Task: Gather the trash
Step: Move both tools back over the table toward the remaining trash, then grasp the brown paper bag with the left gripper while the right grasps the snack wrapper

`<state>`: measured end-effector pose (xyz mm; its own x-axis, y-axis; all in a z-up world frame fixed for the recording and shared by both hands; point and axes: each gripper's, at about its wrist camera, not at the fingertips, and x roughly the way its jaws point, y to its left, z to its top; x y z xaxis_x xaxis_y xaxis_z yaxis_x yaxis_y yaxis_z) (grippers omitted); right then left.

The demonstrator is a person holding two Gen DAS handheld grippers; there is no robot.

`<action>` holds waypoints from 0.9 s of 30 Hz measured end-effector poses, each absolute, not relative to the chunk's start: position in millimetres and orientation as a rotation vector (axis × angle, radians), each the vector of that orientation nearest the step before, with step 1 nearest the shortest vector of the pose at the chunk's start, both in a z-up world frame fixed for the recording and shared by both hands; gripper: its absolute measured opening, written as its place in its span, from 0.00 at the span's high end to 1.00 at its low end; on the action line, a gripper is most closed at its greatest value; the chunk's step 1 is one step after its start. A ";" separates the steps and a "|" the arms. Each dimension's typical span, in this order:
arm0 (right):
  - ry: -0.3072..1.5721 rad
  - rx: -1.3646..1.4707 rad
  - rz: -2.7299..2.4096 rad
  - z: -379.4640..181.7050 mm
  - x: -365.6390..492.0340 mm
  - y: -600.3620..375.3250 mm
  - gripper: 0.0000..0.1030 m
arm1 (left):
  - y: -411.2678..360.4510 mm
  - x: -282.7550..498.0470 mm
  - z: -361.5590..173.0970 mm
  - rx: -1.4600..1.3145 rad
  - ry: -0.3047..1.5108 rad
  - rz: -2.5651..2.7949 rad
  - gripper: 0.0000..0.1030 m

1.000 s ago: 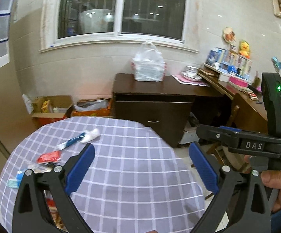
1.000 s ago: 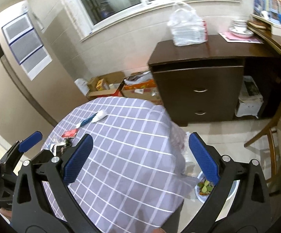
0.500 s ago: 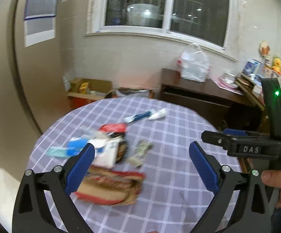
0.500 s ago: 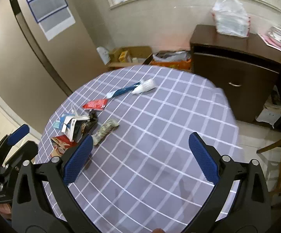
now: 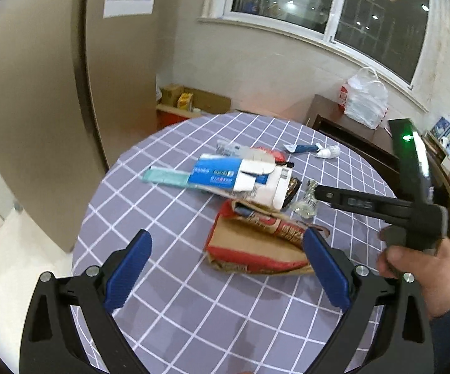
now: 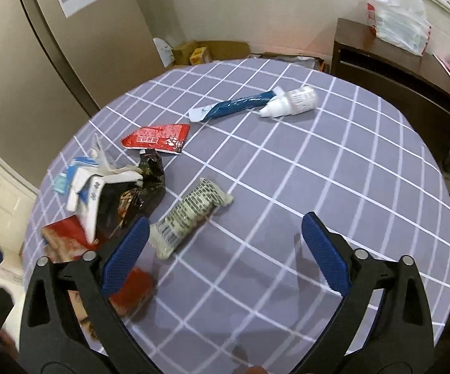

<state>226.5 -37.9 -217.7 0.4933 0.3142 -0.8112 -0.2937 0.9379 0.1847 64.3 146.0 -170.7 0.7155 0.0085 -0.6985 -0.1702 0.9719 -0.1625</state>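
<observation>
A pile of trash lies on the round purple checked table (image 6: 349, 171). It holds a red-brown paper bag (image 5: 249, 246), a blue and white carton (image 5: 225, 174), a black wrapper (image 6: 150, 184) and a red sachet (image 6: 156, 135). A crumpled printed wrapper (image 6: 190, 215) lies apart, just ahead of my right gripper (image 6: 225, 227), nearer its left finger. That gripper's jaws are closing but still wide, with nothing pressed between them. Farther back lie a blue tube (image 6: 237, 106) and a white bottle (image 6: 290, 101). My left gripper (image 5: 225, 249) hangs open over the table, its right finger over the paper bag's edge.
A dark wooden cabinet (image 6: 396, 71) with a white plastic bag (image 6: 399, 15) on it stands behind the table. Cardboard boxes (image 5: 193, 103) sit on the floor by the wall. A tall beige door (image 5: 38, 109) rises at the left. A hand (image 5: 421, 268) holds the right gripper's handle.
Both grippers have swung left and sunk toward the table. The trash pile, at the table's left edge a second ago, now lies close in front of them.
</observation>
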 end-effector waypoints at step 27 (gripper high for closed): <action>0.958 -0.048 0.416 -220.2 206.0 -86.6 0.83 | 119.3 125.7 -205.9 -0.411 0.898 0.131 0.42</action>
<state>206.0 -86.6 -220.2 0.5022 0.3234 -0.8020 -0.3655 0.9199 0.1420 125.7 119.3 -205.9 0.6212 -0.0592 -0.7814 -0.2806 0.9143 -0.2923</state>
